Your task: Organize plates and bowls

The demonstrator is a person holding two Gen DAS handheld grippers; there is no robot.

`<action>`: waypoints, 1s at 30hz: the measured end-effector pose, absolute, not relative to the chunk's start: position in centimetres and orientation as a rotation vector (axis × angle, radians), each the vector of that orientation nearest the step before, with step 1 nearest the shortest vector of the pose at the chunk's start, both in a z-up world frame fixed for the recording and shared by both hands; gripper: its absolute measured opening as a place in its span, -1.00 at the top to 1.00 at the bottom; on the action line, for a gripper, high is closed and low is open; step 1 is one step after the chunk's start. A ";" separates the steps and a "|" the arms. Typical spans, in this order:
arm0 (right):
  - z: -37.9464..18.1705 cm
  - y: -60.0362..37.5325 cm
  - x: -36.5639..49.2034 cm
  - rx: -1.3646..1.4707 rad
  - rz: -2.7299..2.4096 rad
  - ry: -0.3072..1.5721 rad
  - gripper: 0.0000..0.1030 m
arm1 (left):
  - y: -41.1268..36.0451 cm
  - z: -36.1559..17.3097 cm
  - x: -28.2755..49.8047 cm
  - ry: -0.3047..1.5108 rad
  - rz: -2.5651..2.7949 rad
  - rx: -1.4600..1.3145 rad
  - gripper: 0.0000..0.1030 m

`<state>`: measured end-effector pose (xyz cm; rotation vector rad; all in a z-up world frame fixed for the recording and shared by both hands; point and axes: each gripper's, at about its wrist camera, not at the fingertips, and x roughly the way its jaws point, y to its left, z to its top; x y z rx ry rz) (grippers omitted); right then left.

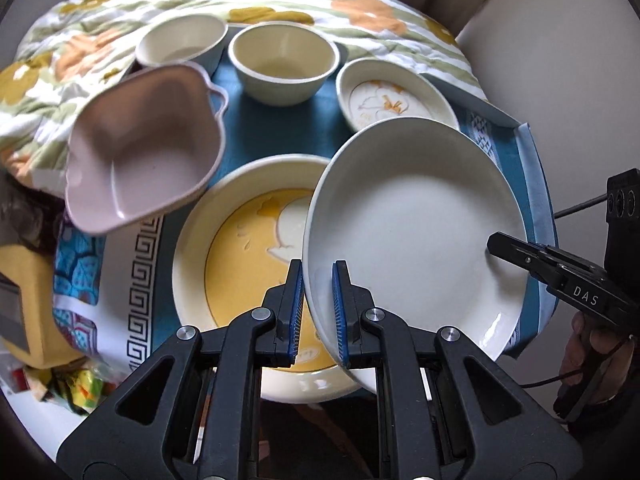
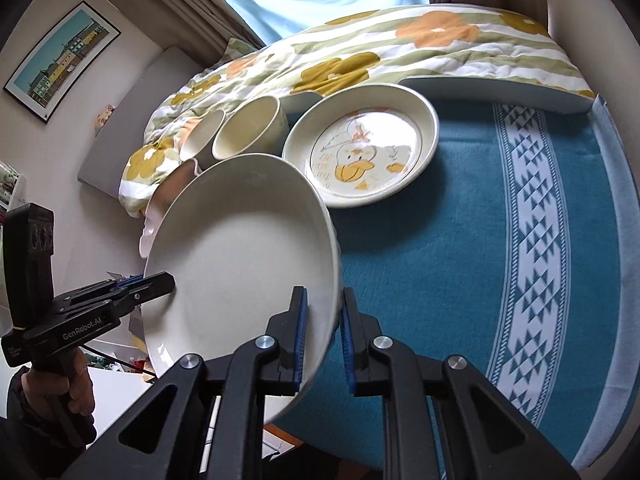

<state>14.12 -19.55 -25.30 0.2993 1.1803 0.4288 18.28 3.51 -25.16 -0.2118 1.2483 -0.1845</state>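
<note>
blue patterned cloth [image 2: 440,280] | floral quilt [image 2: 360,60] behind | framed picture [image 2: 60,60] on wall

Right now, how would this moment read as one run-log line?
left gripper: shut on white plate rim | right gripper: shut on opposite rim | plate: lifted, tilted above yellow plate

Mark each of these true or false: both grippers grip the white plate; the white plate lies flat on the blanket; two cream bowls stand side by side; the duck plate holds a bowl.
1. Both grippers grip the white plate. True: the left gripper and the right gripper each clamp its rim.
2. The white plate lies flat on the blue blanket. False: it is held tilted, over the yellow plate.
3. Two cream bowls stand side by side. True.
4. The duck plate holds a bowl. False: nothing lies in it.
</note>
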 end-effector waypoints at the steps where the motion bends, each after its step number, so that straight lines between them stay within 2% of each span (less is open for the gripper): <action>1: -25.8 -18.9 14.0 0.296 0.428 1.189 0.71 | 4.0 -25.9 18.1 1.262 -0.182 -0.225 0.79; 8: -27.8 -15.8 14.2 0.230 0.391 1.226 0.71 | 6.4 -29.2 17.6 1.299 -0.191 -0.236 0.79; 30: -28.3 -12.5 14.5 0.108 0.344 1.204 0.72 | 6.3 -30.8 19.2 1.313 -0.166 -0.091 0.77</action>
